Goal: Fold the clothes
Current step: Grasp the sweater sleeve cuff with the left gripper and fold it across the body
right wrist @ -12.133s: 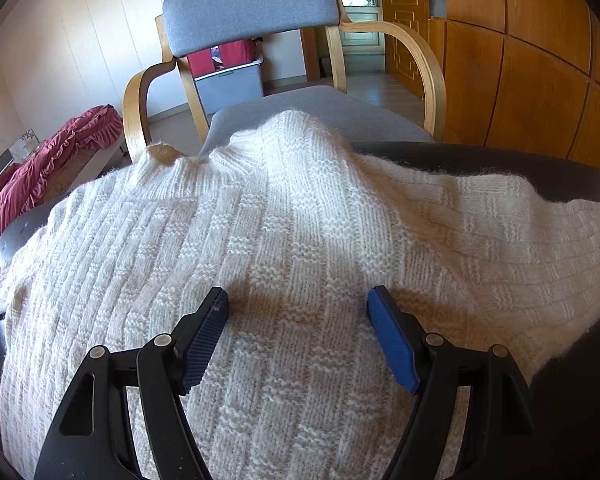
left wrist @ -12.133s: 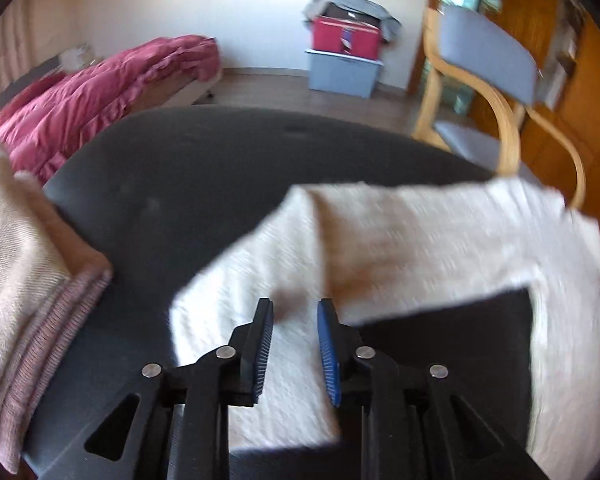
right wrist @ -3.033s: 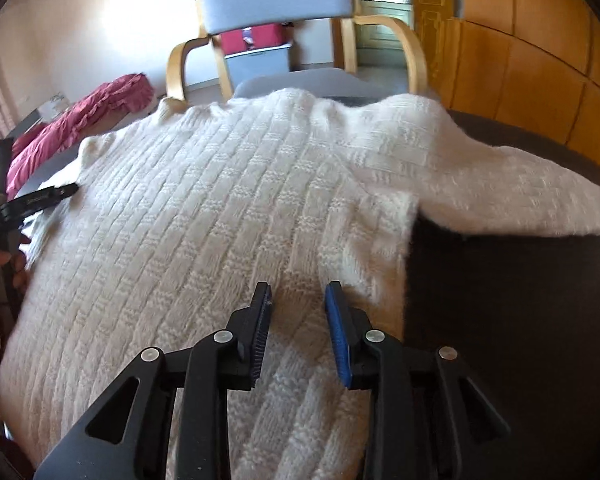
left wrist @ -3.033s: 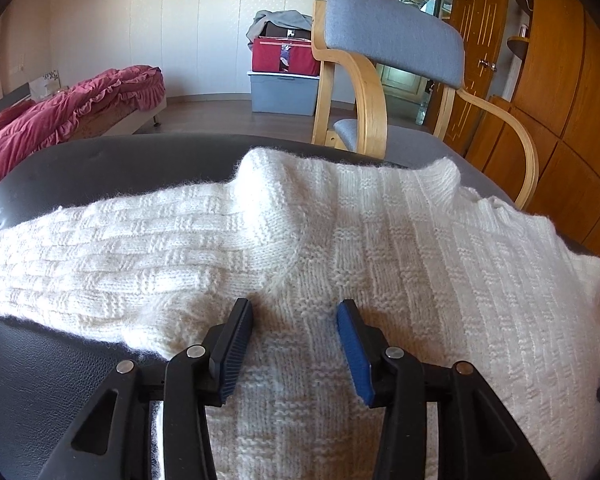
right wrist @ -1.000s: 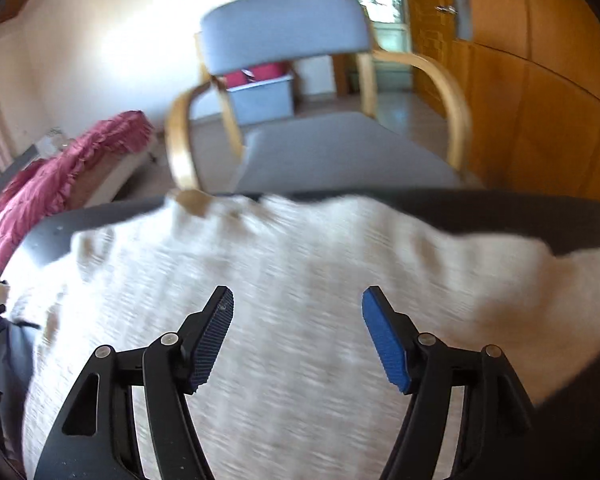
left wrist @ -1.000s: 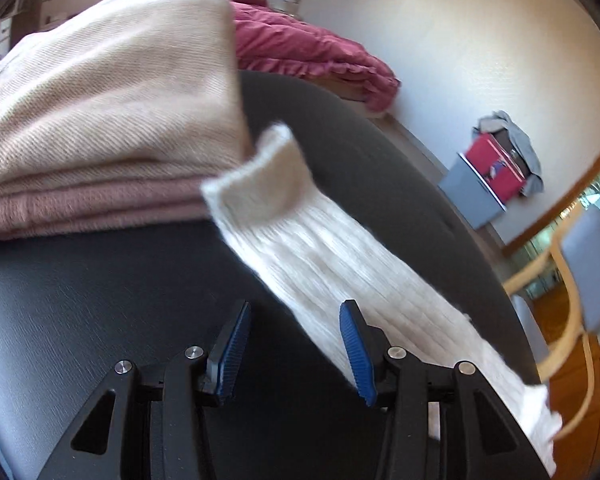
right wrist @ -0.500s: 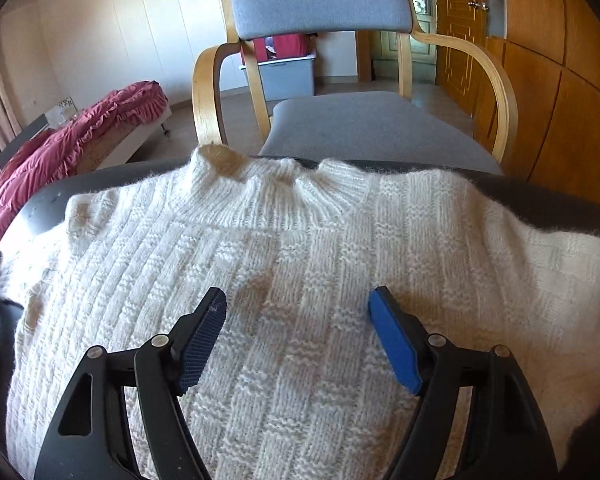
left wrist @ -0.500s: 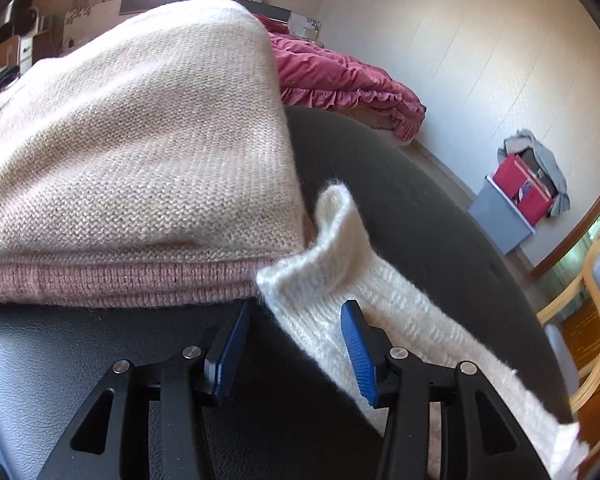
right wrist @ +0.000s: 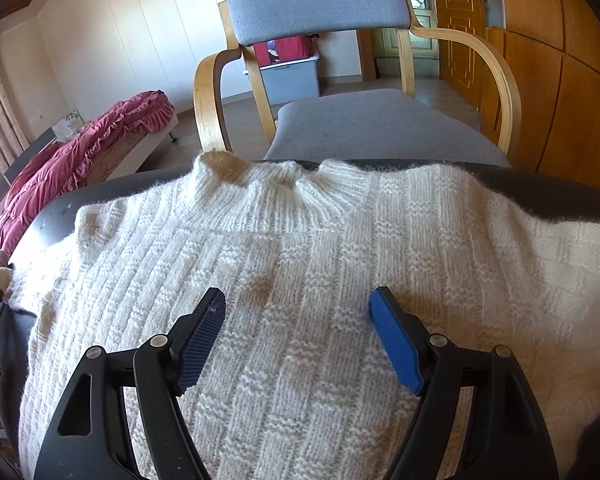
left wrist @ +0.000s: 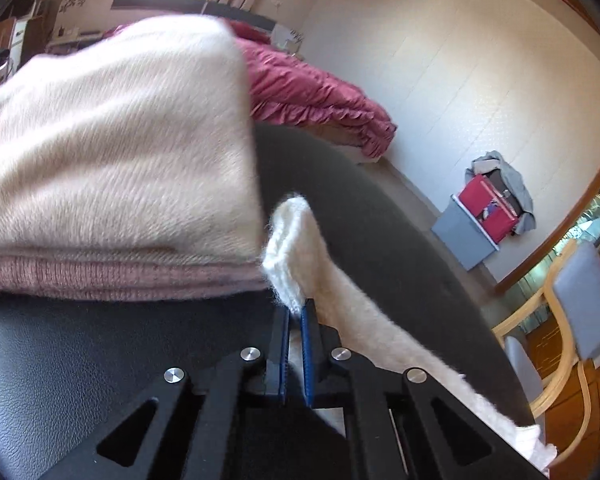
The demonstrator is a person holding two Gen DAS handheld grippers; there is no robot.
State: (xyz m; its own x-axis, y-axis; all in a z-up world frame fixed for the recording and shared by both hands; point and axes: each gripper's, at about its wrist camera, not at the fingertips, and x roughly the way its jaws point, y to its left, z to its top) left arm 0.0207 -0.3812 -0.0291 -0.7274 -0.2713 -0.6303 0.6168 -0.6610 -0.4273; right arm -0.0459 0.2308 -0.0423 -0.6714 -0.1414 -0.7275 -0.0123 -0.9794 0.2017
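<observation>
Left claw [left wrist: 294, 312] has just clamped the sweater's cuff [left wrist: 290, 240]; right claw [right wrist: 298, 336] gapes wide over the flat white sweater [right wrist: 300, 280], seemingly unfolded yet.

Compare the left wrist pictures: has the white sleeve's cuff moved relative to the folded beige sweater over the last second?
Yes. The cuff now sits beside the folded beige sweater, pinched by the left gripper, whose fingers have just closed on it.

One white knitted sweater [right wrist: 300, 300] fills the middle of the right wrist view, two folded garments [left wrist: 112, 184] are stacked at the left of the left wrist view, and one armchair [right wrist: 320, 12], one grey storage bin [right wrist: 290, 76], one red quilt [right wrist: 84, 140] and two claws appear.
</observation>
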